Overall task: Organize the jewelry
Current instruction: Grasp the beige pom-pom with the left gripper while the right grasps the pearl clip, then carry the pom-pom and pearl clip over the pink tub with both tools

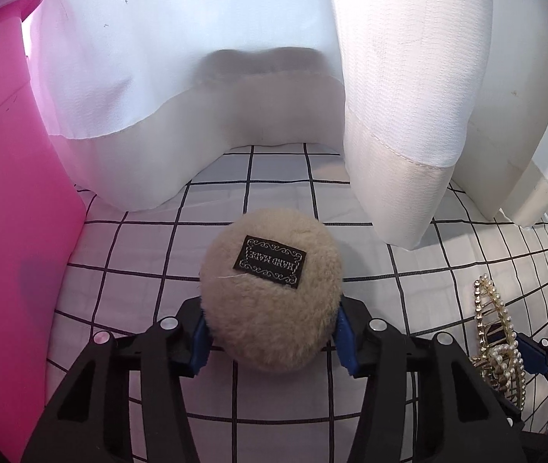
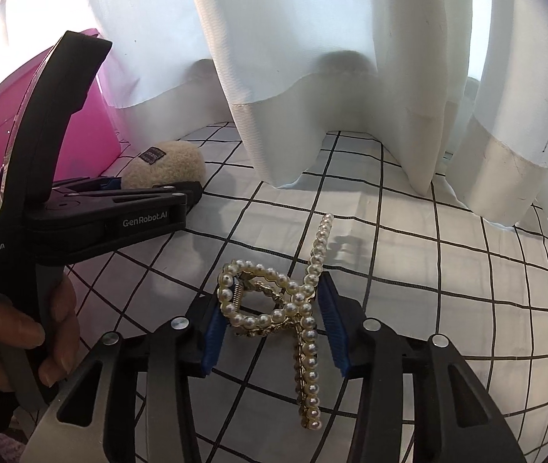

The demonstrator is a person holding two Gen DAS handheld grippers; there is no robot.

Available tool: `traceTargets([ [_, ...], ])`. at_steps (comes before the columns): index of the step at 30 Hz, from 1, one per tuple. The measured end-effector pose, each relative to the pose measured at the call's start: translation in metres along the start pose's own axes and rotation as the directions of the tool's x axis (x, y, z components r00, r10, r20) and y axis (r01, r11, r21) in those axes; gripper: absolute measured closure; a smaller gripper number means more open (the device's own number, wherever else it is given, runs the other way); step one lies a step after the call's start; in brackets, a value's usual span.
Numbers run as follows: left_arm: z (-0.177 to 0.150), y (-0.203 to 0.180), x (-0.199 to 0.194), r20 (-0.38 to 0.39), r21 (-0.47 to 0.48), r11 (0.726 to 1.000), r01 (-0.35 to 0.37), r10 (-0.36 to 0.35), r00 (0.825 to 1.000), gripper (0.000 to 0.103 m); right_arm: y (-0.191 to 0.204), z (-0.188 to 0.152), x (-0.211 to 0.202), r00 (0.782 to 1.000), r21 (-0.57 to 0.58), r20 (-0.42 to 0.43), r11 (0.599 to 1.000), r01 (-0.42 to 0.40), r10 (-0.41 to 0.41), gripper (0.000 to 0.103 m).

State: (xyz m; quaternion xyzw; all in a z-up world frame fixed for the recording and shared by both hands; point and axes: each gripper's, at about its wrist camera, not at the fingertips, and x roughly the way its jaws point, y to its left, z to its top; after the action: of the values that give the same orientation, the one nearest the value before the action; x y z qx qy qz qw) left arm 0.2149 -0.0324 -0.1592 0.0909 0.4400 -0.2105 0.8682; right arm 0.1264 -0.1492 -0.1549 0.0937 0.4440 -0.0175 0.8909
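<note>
Left gripper [image 1: 272, 341] fingers clamped a fluffy beige pouch [image 1: 272, 297] at lower centre, right gripper [image 2: 274, 328] fingers pinched a pearl hair claw [image 2: 293, 308] above the grid tablecloth [image 2: 447, 289], pink bin [image 1: 7, 212] at left.

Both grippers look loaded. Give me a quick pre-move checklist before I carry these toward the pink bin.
1. Left gripper clamped on the round beige fluffy pouch: ok.
2. Right gripper on the gold pearl-studded hair claw: ok, pads touch both sides.
3. Claw seated squarely: not ok, it sits tilted.
4. Pink plastic bin opening free: cannot tell.
5. White curtain clear of both grippers: ok.
</note>
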Motion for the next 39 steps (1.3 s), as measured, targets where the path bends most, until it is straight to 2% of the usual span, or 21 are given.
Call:
traceTargets([
  [5,-0.005,0.009,-0.008,0.000,-0.006,1.000,0.020,-0.020,1.000,0.055,-0.007,-0.002,-0.010,1.000,0.038,0.013,0.999,-0.029,0.028,0.060],
  [13,-0.020,-0.001,-0.040,-0.006,-0.047,0.997,0.069,-0.070,0.998,0.055,-0.026,-0.009,-0.037,0.997,0.103,0.038,0.992,-0.071,0.068,0.060],
  [23,-0.028,0.001,-0.095,0.016,-0.071,0.995,0.066,-0.065,0.998,0.055,-0.035,0.000,-0.079,0.995,0.067,0.049,0.994,-0.088,0.085,0.060],
  [33,-0.020,-0.008,-0.188,0.098,-0.134,0.991,-0.004,0.018,0.995,0.055,-0.024,0.033,-0.148,0.982,-0.074,0.088,0.984,-0.161,0.167,0.060],
  [39,-0.014,0.003,-0.245,0.169,-0.203,0.977,-0.065,0.101,0.980,0.055,-0.006,0.056,-0.175,0.962,-0.153,0.119,0.962,-0.227,0.246,0.060],
])
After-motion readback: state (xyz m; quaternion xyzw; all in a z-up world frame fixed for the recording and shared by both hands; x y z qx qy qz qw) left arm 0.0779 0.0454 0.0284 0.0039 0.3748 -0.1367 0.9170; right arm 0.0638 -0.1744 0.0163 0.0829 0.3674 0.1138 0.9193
